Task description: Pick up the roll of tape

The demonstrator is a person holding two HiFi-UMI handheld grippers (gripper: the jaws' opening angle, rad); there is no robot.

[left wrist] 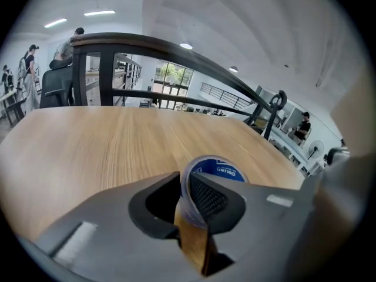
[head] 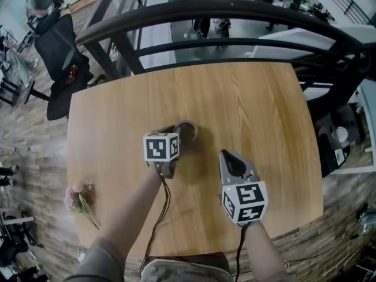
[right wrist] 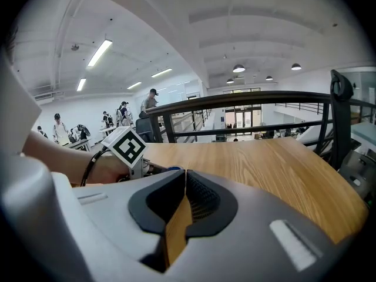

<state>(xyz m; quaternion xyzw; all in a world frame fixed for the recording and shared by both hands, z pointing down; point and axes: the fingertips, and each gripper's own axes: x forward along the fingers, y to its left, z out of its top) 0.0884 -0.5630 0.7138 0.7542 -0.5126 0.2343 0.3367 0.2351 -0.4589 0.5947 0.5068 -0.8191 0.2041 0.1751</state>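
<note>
The roll of tape (head: pixel 188 128) is a blue-cored ring that lies on the wooden table (head: pixel 252 98), just left of its middle. My left gripper (head: pixel 181 136) reaches down onto it. In the left gripper view the near wall of the tape (left wrist: pixel 220 168) sits pinched between the two pads, so my left gripper (left wrist: pixel 183 180) is shut on the ring's wall. My right gripper (head: pixel 225 155) hovers to the right of the tape, apart from it. Its jaws (right wrist: pixel 185 173) meet with nothing between them.
A small bunch of dried flowers (head: pixel 79 197) lies at the table's left front edge. A black curved railing (head: pixel 235 10) runs behind the far edge, and a black office chair (head: pixel 59 57) stands beyond the left corner. White equipment (head: pixel 341 137) stands off the right side.
</note>
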